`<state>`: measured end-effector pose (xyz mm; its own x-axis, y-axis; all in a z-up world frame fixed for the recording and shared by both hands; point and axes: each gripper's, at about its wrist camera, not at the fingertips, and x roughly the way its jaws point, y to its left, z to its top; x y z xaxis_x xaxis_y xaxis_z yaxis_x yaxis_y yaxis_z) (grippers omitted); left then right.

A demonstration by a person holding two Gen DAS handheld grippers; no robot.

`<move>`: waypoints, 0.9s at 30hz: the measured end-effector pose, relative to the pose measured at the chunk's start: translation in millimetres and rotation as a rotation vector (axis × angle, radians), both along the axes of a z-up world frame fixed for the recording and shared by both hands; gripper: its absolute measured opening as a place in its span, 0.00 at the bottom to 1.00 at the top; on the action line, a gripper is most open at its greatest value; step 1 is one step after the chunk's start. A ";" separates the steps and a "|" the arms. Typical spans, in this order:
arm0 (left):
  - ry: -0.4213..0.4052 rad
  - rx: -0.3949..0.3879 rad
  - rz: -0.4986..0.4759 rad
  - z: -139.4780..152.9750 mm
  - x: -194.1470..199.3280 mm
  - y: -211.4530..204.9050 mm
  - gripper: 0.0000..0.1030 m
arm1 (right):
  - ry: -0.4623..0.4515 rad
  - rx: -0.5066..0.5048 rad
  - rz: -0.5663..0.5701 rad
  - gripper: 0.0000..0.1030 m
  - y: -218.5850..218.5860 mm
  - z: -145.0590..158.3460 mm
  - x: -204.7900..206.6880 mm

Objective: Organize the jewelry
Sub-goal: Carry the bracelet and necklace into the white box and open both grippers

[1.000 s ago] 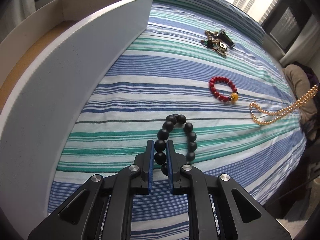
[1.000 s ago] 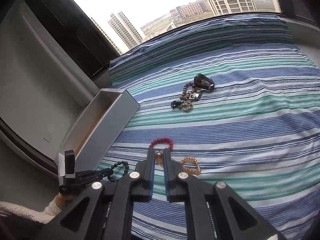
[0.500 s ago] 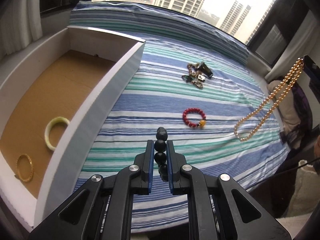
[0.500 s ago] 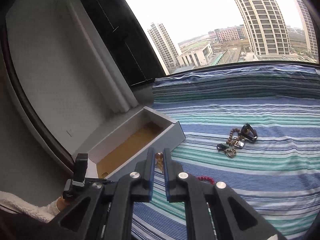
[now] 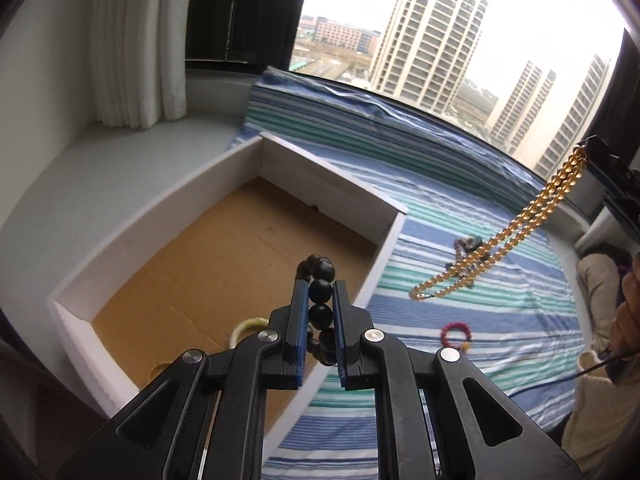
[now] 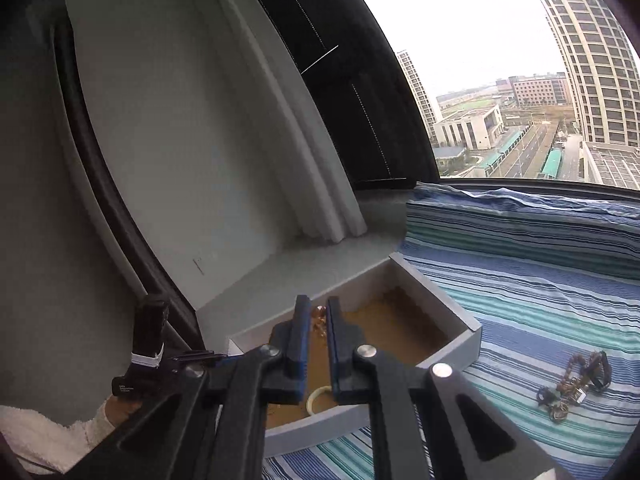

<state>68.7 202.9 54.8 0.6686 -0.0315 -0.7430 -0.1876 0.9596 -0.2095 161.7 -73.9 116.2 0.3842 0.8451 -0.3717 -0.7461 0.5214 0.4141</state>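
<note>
Left gripper point(image 5: 320, 300) is clamped on my black bead bracelet point(image 5: 321, 292), with the white box point(image 5: 168, 224) below and ahead of its fingers, a pale bangle point(image 5: 246, 326) inside. Right gripper point(image 6: 319, 320) pinches the gold bead necklace point(image 5: 500, 236), which hangs from it above the striped bedspread point(image 5: 480, 320).

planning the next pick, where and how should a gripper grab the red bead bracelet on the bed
Take the red bead bracelet from straight above, the gripper closing across one side of the ring. It lies flat on the striped bedsheet as an open loop with bare sheet around it, so a finger can drop inside.
</note>
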 end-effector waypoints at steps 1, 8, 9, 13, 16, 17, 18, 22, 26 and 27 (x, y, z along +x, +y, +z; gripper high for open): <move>0.011 0.009 0.017 -4.9 6.7 7.7 0.10 | 0.010 0.002 0.007 0.08 11.1 -2.0 7.9; 0.114 0.025 0.122 -55.1 38.5 54.8 0.10 | 0.073 -0.066 0.041 0.08 85.1 -34.8 51.5; 0.127 0.021 0.134 -62.4 40.2 60.6 0.10 | 0.080 -0.084 0.040 0.08 94.5 -42.1 55.9; 0.169 0.003 0.176 -82.1 37.7 78.1 0.10 | 0.116 -0.159 0.055 0.08 128.0 -70.5 68.3; 0.190 -0.002 0.199 -92.6 38.6 85.3 0.10 | 0.132 -0.216 0.071 0.08 149.9 -92.9 77.2; 0.195 -0.003 0.204 -95.0 39.4 86.9 0.10 | 0.137 -0.233 0.075 0.08 156.1 -99.6 79.5; 0.200 -0.002 0.210 -96.7 40.2 87.5 0.10 | 0.140 -0.251 0.076 0.08 162.5 -106.2 81.4; 0.216 0.023 0.234 -102.6 46.0 90.2 0.11 | 0.152 -0.312 0.076 0.09 183.6 -125.3 88.1; 0.231 0.042 0.280 -104.4 46.9 95.8 0.42 | 0.149 -0.345 0.041 0.49 187.8 -123.3 88.2; 0.221 0.040 0.287 -102.2 44.6 96.2 0.45 | 0.148 -0.327 0.037 0.56 184.7 -120.2 88.1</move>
<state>113.4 299.2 -47.4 0.4689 0.1658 -0.8676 -0.4870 0.8680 -0.0974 249.8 110.8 -4.0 0.2778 0.6842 -0.6743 -0.7115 0.6182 0.3342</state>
